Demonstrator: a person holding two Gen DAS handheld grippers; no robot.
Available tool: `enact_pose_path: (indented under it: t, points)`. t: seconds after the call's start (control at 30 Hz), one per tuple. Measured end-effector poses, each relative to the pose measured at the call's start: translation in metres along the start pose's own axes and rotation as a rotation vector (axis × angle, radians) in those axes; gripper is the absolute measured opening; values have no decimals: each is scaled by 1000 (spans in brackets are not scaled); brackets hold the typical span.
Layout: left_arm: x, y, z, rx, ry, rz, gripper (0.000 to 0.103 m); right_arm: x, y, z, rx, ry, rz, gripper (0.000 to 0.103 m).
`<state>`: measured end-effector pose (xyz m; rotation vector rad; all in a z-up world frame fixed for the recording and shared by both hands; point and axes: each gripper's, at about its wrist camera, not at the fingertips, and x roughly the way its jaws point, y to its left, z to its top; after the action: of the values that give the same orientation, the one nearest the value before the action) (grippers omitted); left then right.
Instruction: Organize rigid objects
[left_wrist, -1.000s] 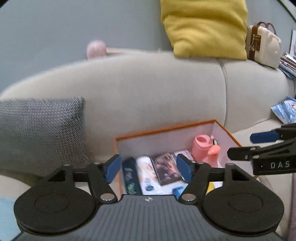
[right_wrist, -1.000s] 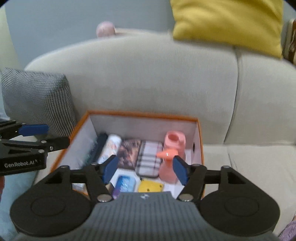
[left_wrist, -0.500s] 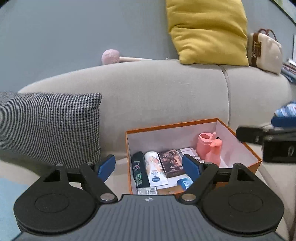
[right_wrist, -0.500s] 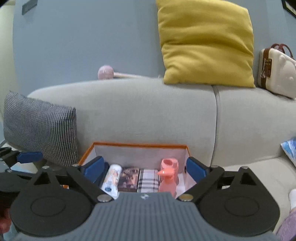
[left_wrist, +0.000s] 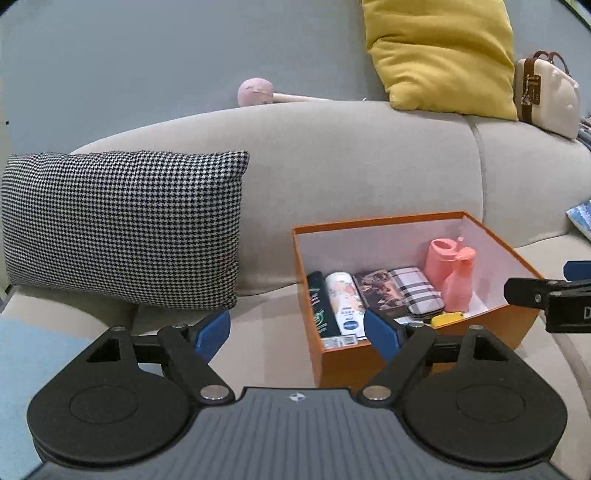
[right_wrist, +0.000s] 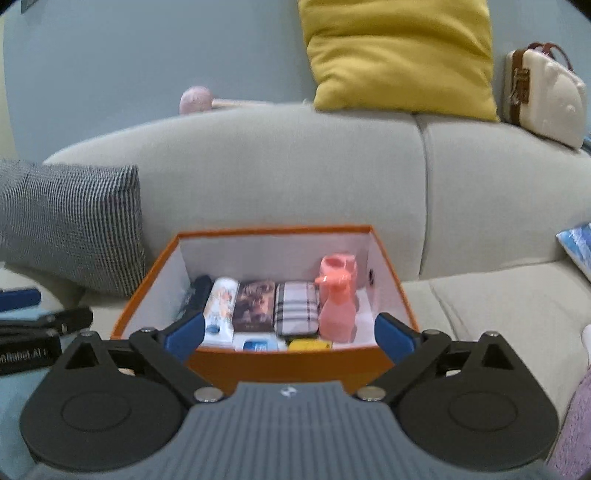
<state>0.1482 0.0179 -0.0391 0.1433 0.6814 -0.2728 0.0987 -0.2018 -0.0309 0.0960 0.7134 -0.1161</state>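
An orange box (left_wrist: 417, 354) (right_wrist: 288, 363) sits on the sofa seat. Inside lie a dark bottle (left_wrist: 321, 306), a white tube (left_wrist: 343, 299), a dark printed pack (left_wrist: 376, 291), a plaid case (right_wrist: 297, 310) and small yellow (right_wrist: 308, 345) and blue (right_wrist: 258, 345) items. A pink spray bottle (right_wrist: 336, 314) stands upright before a pink cup (left_wrist: 437, 258). My left gripper (left_wrist: 295, 334) is open and empty, just left of the box's near corner. My right gripper (right_wrist: 289, 334) hangs before the front wall, its jaws opening with nothing held.
A houndstooth cushion (left_wrist: 122, 229) leans on the sofa back left of the box. On the backrest rest a yellow cushion (left_wrist: 443, 55), a cream bag (left_wrist: 546, 99) and a pink mallet (left_wrist: 255, 92). A magazine (left_wrist: 580, 218) lies to the right, a light blue cloth (left_wrist: 22, 350) at lower left.
Both grippers have drawn back from above the box, so it now lies further ahead of them. Both pairs of jaws have spread wider.
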Motion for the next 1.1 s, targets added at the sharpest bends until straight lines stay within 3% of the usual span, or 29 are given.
enact_pose_path:
  t: [0.5,1.1]
  points:
    - [16,-12,-5,16,75,-34,96,0,0,-11,-10,28,-3,98]
    - [15,-7,-1,7,60,-41,96,-7,3,-7,-9,9,17,98]
